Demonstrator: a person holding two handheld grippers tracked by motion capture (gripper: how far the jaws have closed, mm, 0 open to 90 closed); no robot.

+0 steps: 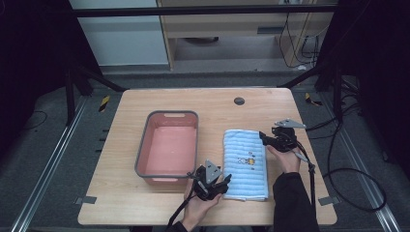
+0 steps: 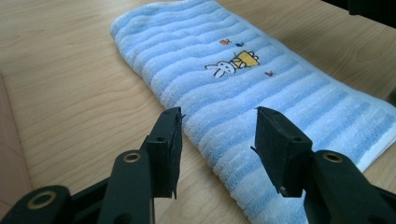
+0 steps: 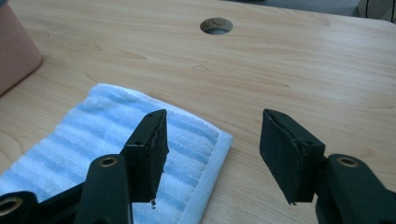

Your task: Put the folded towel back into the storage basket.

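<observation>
Both jaws spread: left gripper (image 1: pixel 223 184) at the towel's (image 1: pixel 245 162) near corner, right gripper (image 1: pixel 265 137) at its far corner. Pinch both layers squarely.

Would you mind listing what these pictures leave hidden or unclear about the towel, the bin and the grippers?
- Towel: its near left corner in the high view, covered by the left gripper.
- Towel's embroidered picture: too small there to read.
- Pink bin: near inner wall hidden by its own rim.
- Right gripper: whether its open jaws touch the towel is unclear.
</observation>
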